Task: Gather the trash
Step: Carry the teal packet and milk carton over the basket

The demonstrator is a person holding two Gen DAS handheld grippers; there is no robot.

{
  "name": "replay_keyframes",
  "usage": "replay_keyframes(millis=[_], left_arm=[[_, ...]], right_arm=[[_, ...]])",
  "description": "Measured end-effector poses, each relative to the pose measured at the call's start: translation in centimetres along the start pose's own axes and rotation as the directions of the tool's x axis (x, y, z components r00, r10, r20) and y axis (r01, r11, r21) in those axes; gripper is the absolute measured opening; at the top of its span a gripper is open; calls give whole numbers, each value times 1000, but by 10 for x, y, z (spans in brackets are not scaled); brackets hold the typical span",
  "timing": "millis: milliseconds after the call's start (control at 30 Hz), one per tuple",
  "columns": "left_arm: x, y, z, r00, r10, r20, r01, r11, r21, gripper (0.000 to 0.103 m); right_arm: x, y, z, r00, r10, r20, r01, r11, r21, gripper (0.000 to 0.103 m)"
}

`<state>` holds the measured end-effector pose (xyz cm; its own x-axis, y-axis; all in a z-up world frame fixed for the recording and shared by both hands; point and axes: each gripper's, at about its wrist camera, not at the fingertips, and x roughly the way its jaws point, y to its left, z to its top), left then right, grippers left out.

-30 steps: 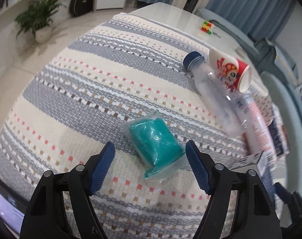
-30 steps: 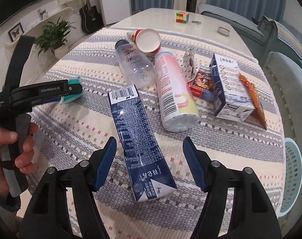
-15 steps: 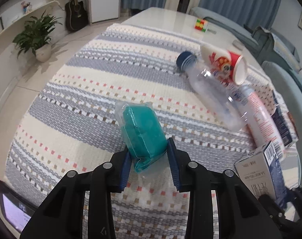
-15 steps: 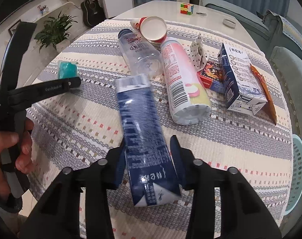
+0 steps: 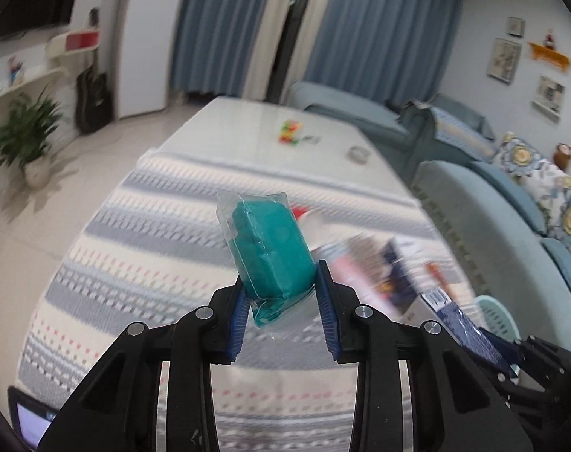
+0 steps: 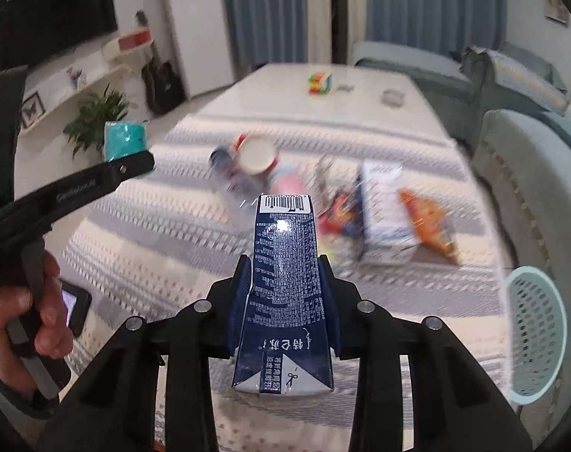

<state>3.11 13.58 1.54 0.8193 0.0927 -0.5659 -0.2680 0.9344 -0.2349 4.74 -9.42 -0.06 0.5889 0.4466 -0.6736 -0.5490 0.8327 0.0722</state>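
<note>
My left gripper (image 5: 281, 290) is shut on a teal block in clear wrap (image 5: 272, 248) and holds it up above the striped cloth (image 5: 142, 248). The block also shows in the right wrist view (image 6: 123, 143), at the tip of the left gripper. My right gripper (image 6: 285, 290) is shut on a dark blue carton (image 6: 285, 286) and holds it above the cloth. On the table lie a paper cup (image 6: 257, 154), a clear bottle (image 6: 229, 177), a white carton (image 6: 383, 214) and an orange wrapper (image 6: 428, 226), all blurred.
A pale blue mesh basket (image 6: 538, 335) stands low at the table's right side, next to a blue-green chair (image 6: 530, 188). A puzzle cube (image 6: 320, 82) sits on the bare far end of the table. A sofa runs along the right.
Both grippers have risen off the cloth with their loads and tilted up toward the room. One second ago both were open over the teal block and the blue carton, then closed on them.
</note>
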Motion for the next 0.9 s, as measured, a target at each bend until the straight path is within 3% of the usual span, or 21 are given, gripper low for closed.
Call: replay_keyframes(millis=[200,467,700,900], left_arm=[[-15,-61,21,991,-119,65,114,990,81,32],[-6,-163,30,955,-288,65,269,940,209,32],[22,-251,9,914,-405,-22,394,874,284,32],[61,-314,-28,873,-463,-153,487,813,318,32]], right_arm=[[-46,-47,17,987,-113,111,104,991,79,32],[-99,-133,13,935,-314,165,273,934,231,32],[-120,-210,-16,887,-447,113,380,847,372,32],[-114,-261,-49,867,-498,28,431,777,459,32]])
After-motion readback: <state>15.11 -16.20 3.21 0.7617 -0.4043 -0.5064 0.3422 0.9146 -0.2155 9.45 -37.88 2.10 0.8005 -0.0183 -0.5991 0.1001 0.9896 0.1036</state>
